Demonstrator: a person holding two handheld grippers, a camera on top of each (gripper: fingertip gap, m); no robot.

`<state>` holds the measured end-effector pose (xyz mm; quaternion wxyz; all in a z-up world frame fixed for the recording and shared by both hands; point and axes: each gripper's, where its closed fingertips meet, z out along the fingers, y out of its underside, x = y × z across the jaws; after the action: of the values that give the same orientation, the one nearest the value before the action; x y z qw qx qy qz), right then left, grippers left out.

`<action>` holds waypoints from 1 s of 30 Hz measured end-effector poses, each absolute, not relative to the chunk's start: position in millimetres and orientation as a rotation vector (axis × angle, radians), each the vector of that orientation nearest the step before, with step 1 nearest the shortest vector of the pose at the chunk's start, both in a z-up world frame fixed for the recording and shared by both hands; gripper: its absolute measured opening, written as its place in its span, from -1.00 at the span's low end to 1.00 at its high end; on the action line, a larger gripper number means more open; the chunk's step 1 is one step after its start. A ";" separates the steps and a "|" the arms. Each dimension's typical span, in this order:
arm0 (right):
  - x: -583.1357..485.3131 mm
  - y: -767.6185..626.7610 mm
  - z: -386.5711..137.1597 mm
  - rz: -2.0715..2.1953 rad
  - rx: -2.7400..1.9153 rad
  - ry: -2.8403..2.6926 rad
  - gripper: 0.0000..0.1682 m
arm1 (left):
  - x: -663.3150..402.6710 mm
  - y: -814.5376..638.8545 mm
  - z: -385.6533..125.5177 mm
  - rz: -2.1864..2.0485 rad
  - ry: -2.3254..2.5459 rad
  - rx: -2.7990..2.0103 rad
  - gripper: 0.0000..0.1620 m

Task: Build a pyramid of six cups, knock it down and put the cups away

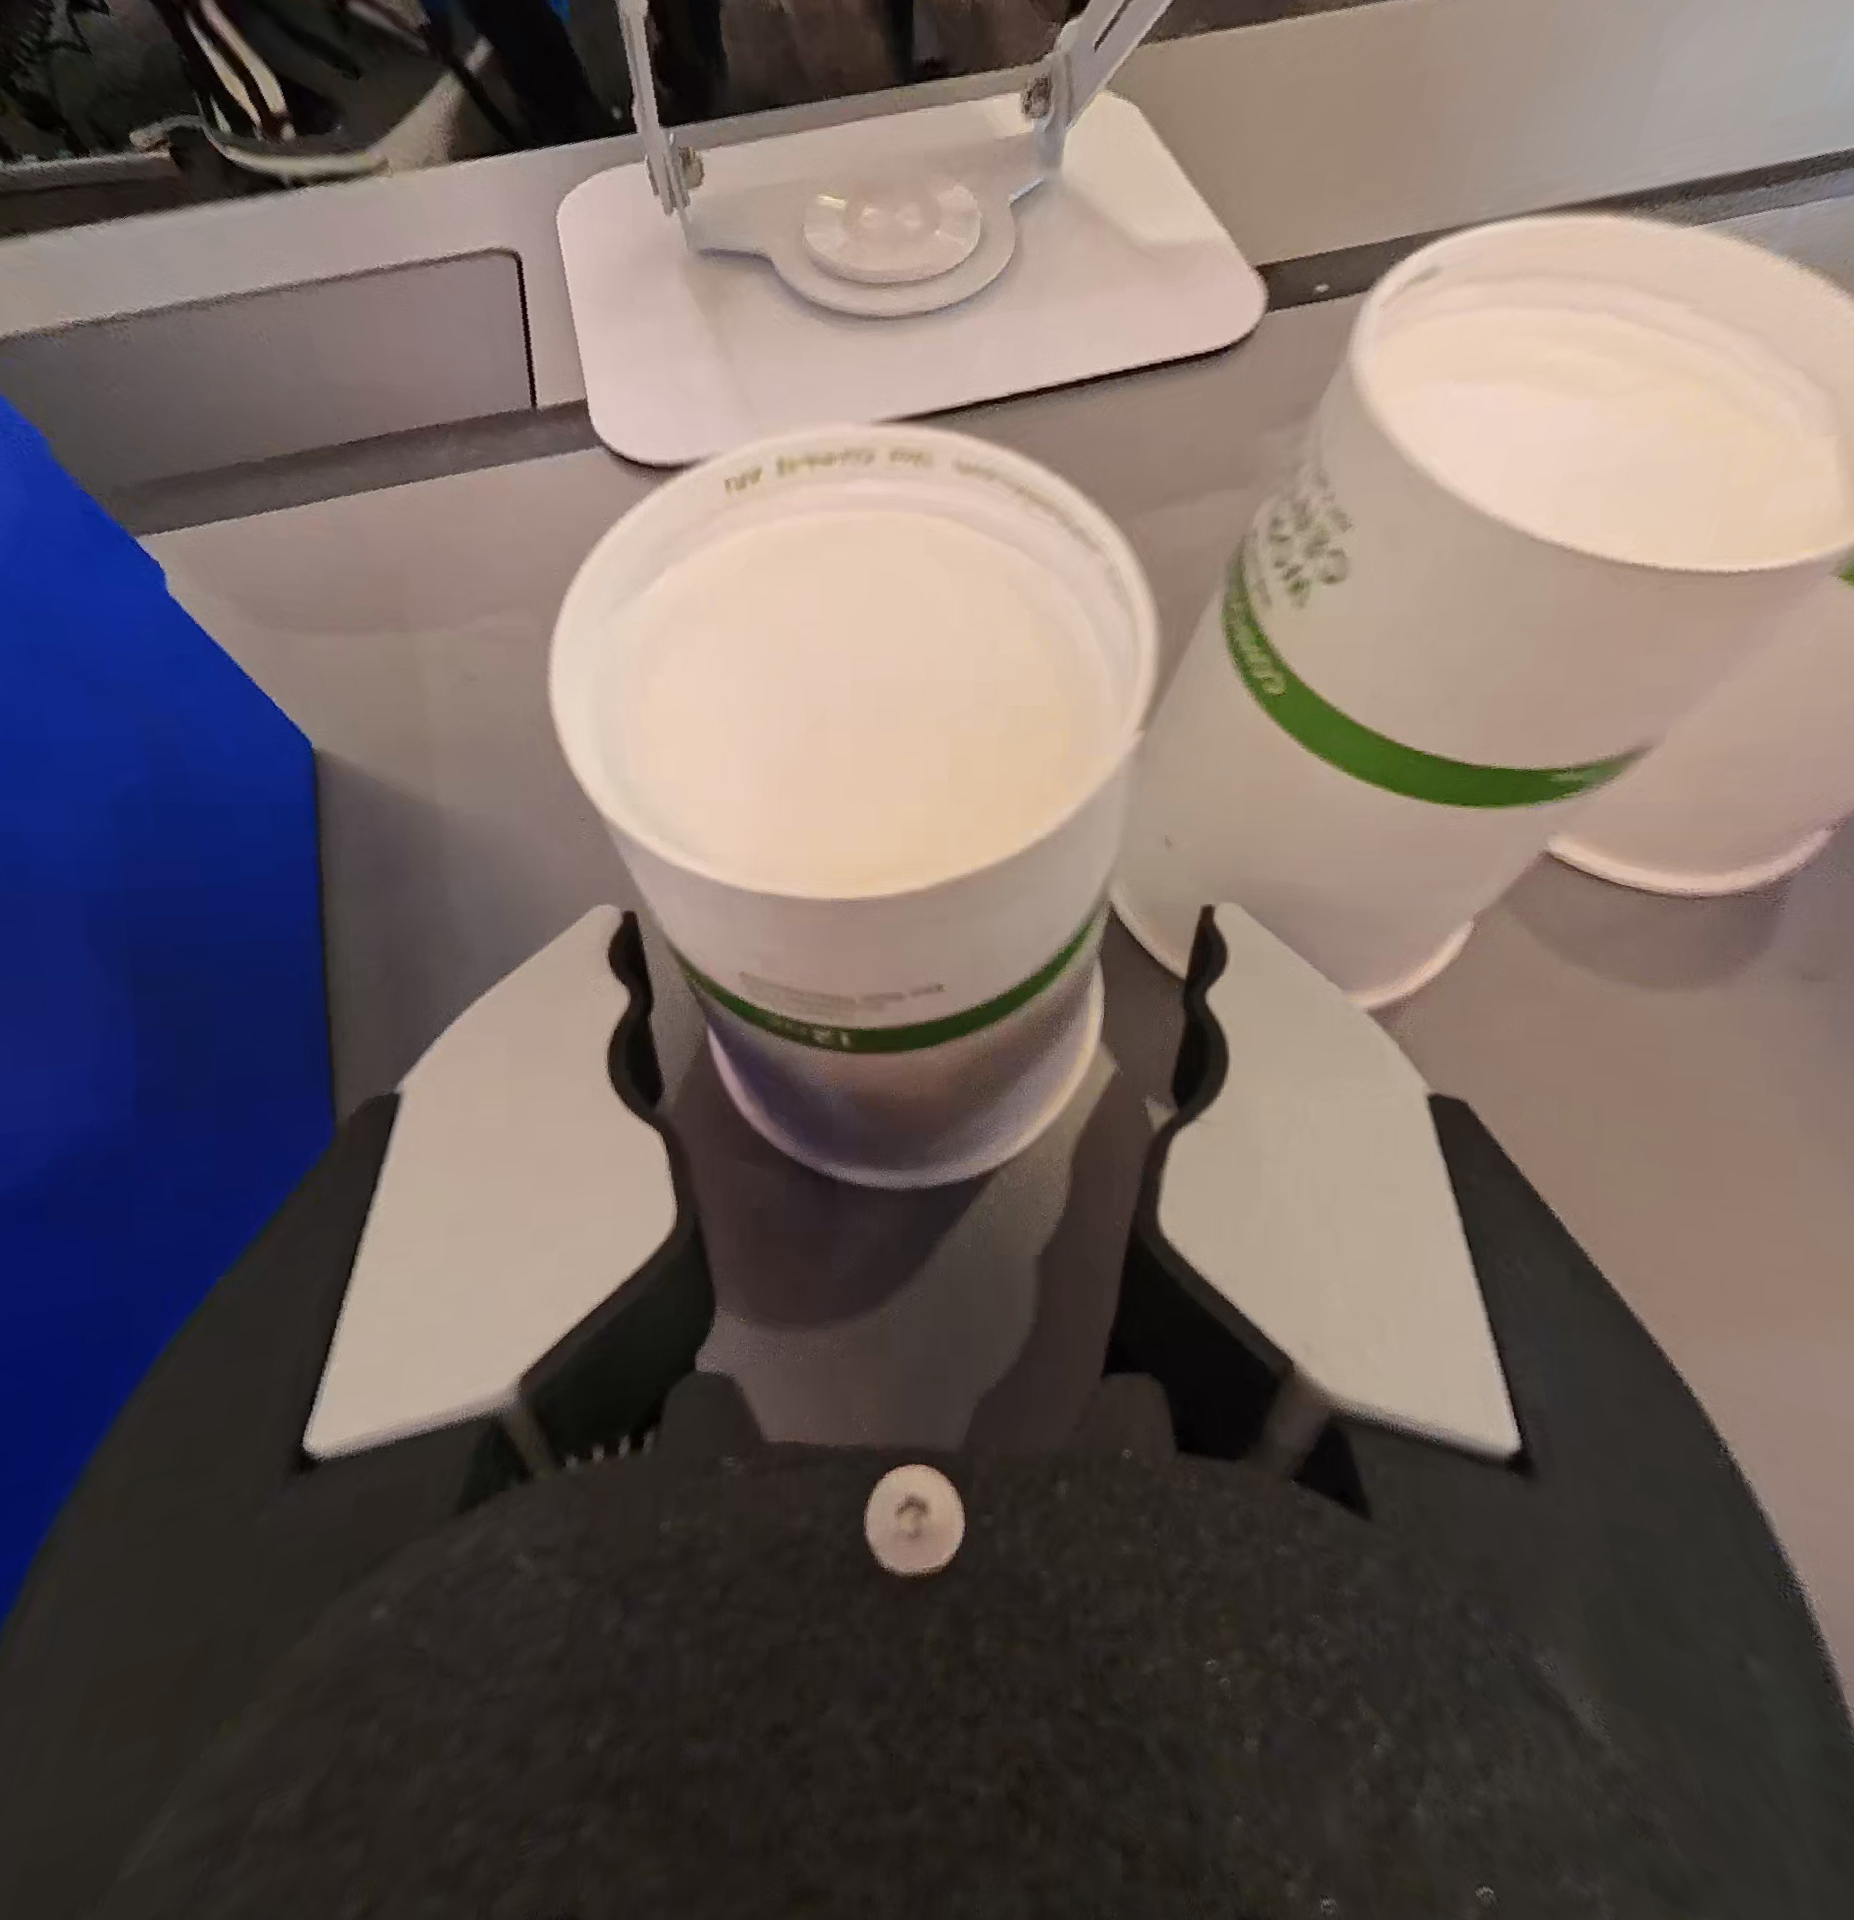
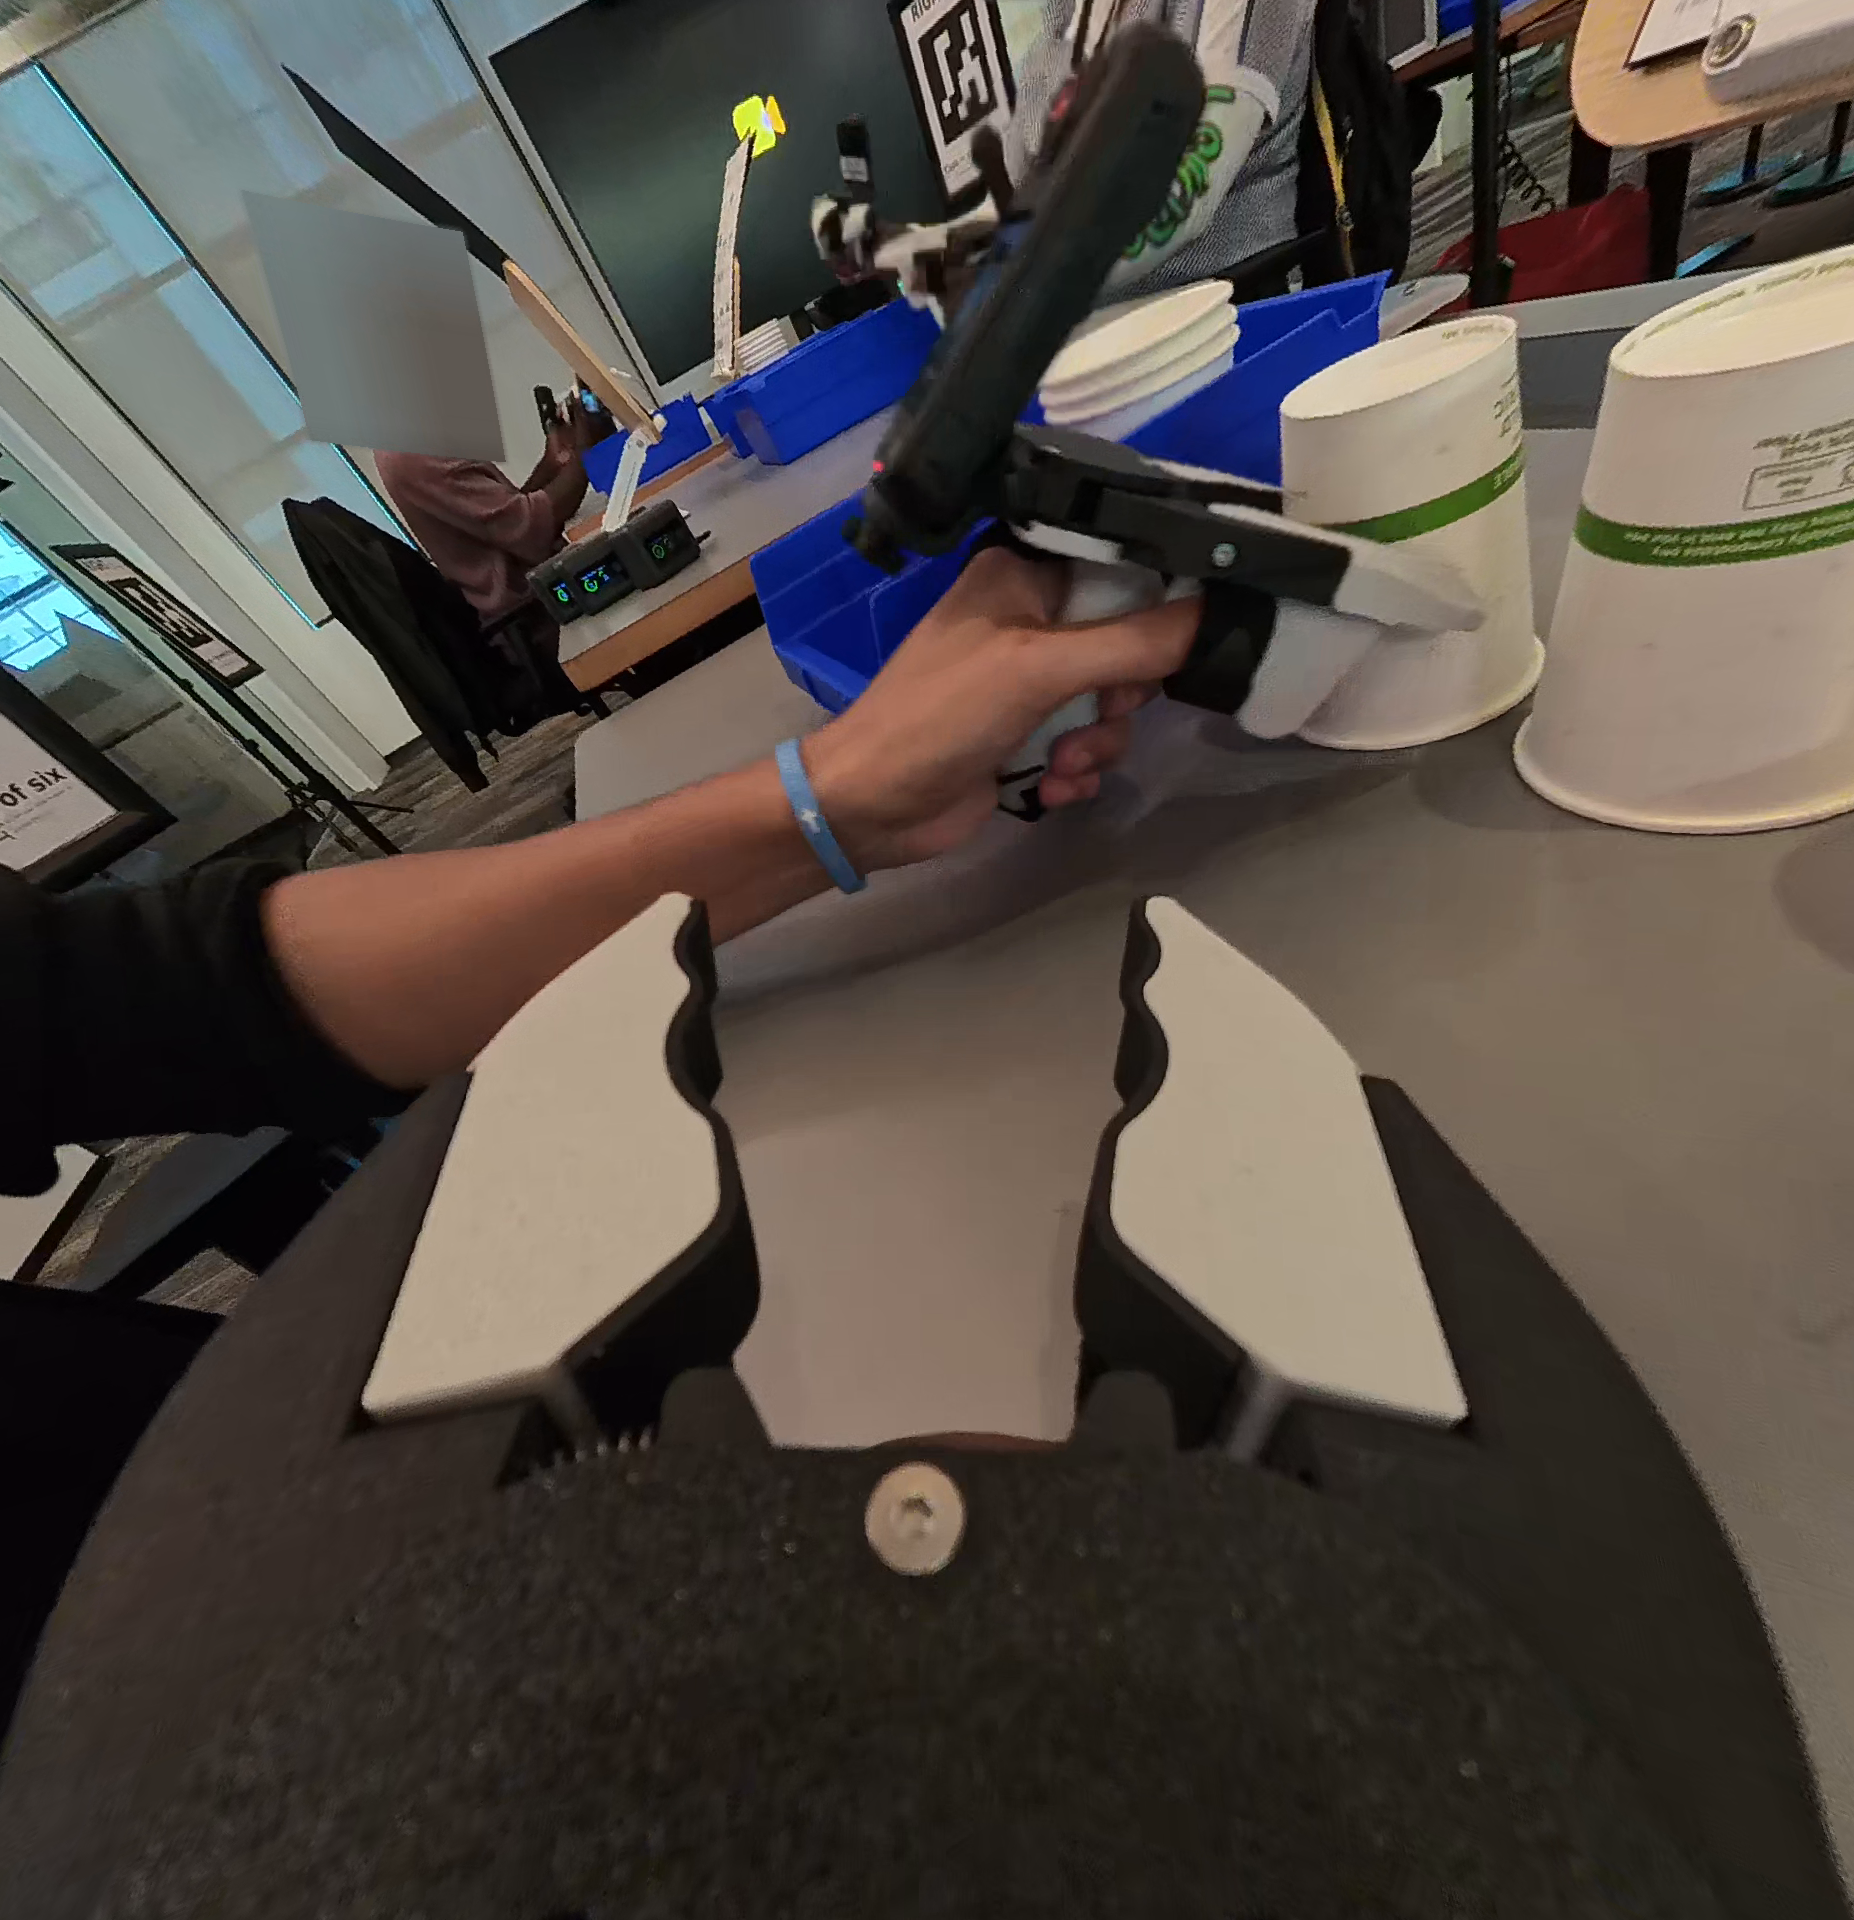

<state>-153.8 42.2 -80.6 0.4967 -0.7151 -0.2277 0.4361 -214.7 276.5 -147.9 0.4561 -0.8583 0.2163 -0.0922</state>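
Where the left gripper [image 1: 918, 977] reaches forward, its jaws stand apart on either side of an inverted white paper cup [image 1: 850, 790] with a green band; the left finger looks to be at the cup's wall, the right finger is clear of it, so no clamp shows. This cup stands mouth-down on the grey table [image 1: 403, 675].

Second inverted cup [image 1: 1349, 810]: just beside the first, to its right, mouth-down on the table. Third cup [image 1: 1588, 520]: base up, tilted and blurred, above the second; whether it rests on it cannot be told. One further rim [image 1: 1692, 862] shows behind.

Blue bin [image 1: 123, 831]: left edge of the left wrist view, close to the first cup. White flat stand base [image 1: 1110, 312]: beyond the cups.

Right gripper [image 2: 918, 997]: jaws apart, nothing between them, over bare table [image 2: 1525, 1143]. Its view shows the left gripper [image 2: 1422, 613] held in a hand [image 2: 964, 717] with a blue wristband [image 2: 819, 816], fingers against a cup [image 2: 1422, 447]. Another inverted cup [image 2: 1733, 582] stands to the right, apart. Nested cup stack [image 2: 1141, 353]: in the blue bin [image 2: 1266, 416] behind.
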 end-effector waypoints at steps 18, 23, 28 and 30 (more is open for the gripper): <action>-153.3 41.6 -87.3 1.087 -1.760 -0.576 -0.16 | -341.4 231.8 -6.9 -0.148 1.590 -1.995 -0.57; -154.2 40.6 -90.9 1.052 -1.772 -0.603 -0.16 | -362.6 263.2 -42.1 -0.061 1.765 -2.173 -0.59; -152.6 41.4 -91.7 1.072 -1.776 -0.586 -0.17 | -369.1 282.3 -64.4 -0.010 1.789 -2.237 -0.62; -152.0 41.7 -91.2 1.081 -1.774 -0.580 -0.17 | -369.9 286.8 -66.8 -0.033 1.772 -2.252 -0.64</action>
<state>-152.0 41.7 -91.2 0.4726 -0.7249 -0.2371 0.4415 -369.9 286.8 -66.8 0.1378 -0.7783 0.6124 -0.0115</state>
